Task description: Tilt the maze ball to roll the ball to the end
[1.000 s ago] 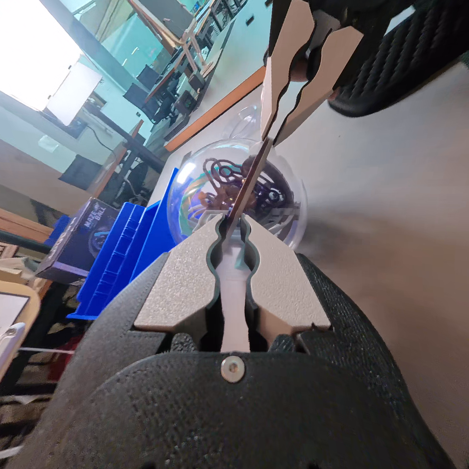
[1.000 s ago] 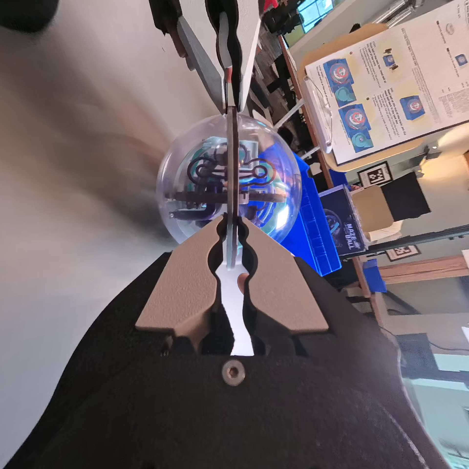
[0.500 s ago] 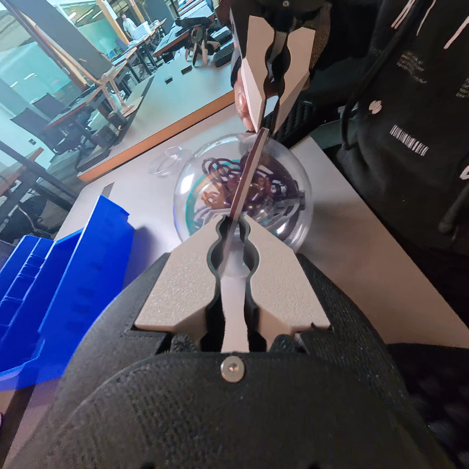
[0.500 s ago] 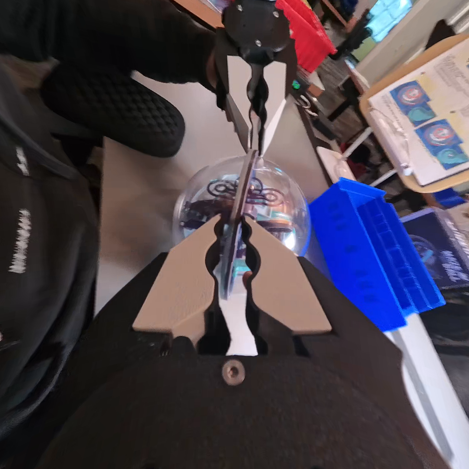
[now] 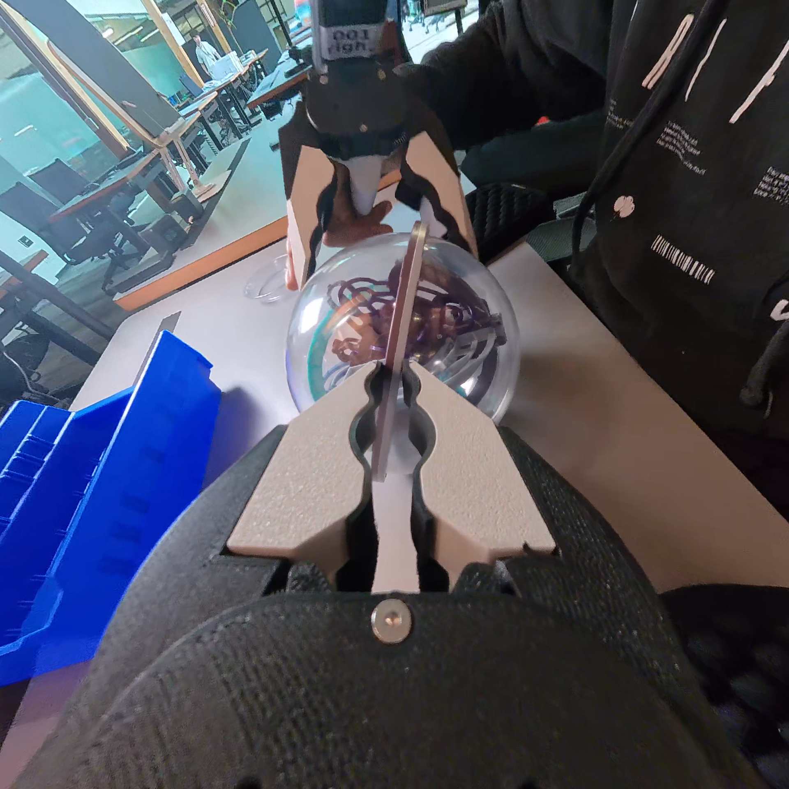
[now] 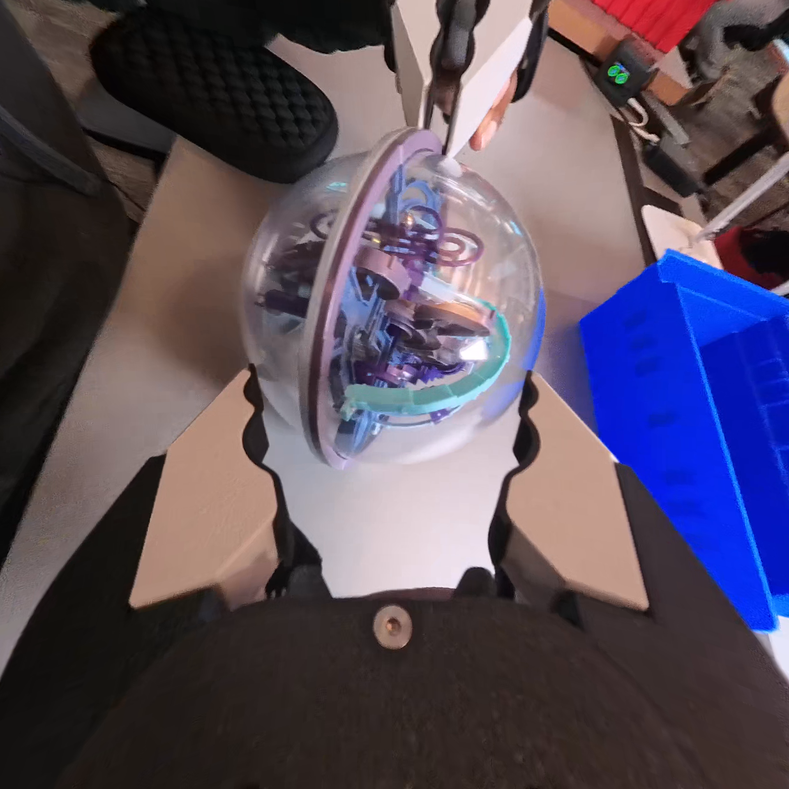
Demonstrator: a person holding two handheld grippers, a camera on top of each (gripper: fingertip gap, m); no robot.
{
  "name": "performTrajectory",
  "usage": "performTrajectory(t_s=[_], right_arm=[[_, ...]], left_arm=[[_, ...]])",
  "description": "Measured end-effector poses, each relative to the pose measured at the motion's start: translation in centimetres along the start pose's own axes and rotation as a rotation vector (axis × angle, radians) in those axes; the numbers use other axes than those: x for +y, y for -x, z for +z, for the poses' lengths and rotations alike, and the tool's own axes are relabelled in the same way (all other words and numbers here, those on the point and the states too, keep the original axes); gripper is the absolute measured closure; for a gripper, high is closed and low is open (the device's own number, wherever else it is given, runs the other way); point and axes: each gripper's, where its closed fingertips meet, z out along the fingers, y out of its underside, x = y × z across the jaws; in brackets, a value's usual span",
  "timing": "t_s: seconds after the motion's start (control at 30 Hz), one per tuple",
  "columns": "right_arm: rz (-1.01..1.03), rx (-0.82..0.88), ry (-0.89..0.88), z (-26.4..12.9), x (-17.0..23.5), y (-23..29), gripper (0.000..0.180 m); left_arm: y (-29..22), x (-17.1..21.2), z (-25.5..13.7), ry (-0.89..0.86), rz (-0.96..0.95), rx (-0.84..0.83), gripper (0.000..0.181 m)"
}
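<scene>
The maze ball [image 6: 390,316] is sitting on the tabletop [image 6: 179,341], its rim clamped by the left tool [image 5: 390,375]; the right tool [image 6: 388,410] is gaping wide. The inner ball's progress is indiscernible.

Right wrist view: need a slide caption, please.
Right gripper open before the maze ball on the table; left gripper pinches its rim.

Beside your work area, a blue bin [image 5: 106,491] lay tipped on the pale table [image 5: 597,448], its ribbed inside visible. A clear plastic ring [image 5: 262,279] rested near the table's far edge. You wore a black hooded top [image 5: 683,170] with white print. Behind stood more desks [image 5: 141,170] and a red crate [image 6: 666,21].
</scene>
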Motion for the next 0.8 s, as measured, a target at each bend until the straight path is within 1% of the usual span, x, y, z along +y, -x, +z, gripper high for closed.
performTrajectory(t_s=[0.1,0.13,0.2,0.23,0.27,0.3,0.37,0.43,0.5,0.63,0.7,0.8], right_arm=[[0.05,0.031,-0.03,0.2,0.0,-0.4,0.061],[0.066,0.038,-0.037,0.2,0.0,-0.5,0.063],[0.087,0.051,-0.044,0.1,0.1,-0.7,0.065],[0.094,0.053,-0.049,0.1,0.1,-0.7,0.066],[0.1,0.056,-0.054,0.1,0.1,-0.7,0.066],[0.106,0.058,-0.059,0.1,0.0,-0.8,0.066],[0.116,0.058,-0.073,0.3,-0.2,-0.8,0.066],[0.121,0.055,-0.077,0.4,-0.2,-0.9,0.066],[0.128,0.067,-0.074,0.5,-0.3,-1.0,0.065],[0.153,0.118,-0.075,0.7,-0.1,-1.2,0.066],[0.162,0.146,-0.08,0.7,-0.3,-1.1,0.068],[0.142,0.16,-0.075,0.6,-0.3,-0.8,0.075]], left_arm=[[0.6,0.0,0.0,-0.011,-0.065,-0.033,0.171],[1.4,0.0,-0.1,-0.006,-0.109,-0.094,0.157],[2.5,0.2,-0.7,-0.005,-0.248,-0.224,0.115],[2.6,0.4,-0.9,-0.024,-0.342,-0.28,0.085],[2.6,1.1,-0.9,-0.029,-0.461,-0.335,0.07],[2.1,2.4,-0.5,-0.007,-0.587,-0.366,0.059],[-0.1,4.3,1.7,0.024,-0.762,-0.348,0.044],[-1.2,5.1,3.6,0.06,-0.823,-0.351,0.04],[-1.0,5.0,4.4,0.041,-0.848,-0.38,0.034],[-0.3,5.2,4.3,0.058,-0.818,-0.357,0.033],[-0.3,5.3,4.1,0.076,-0.805,-0.312,0.033],[-0.2,5.2,3.6,0.073,-0.813,-0.229,0.034]])
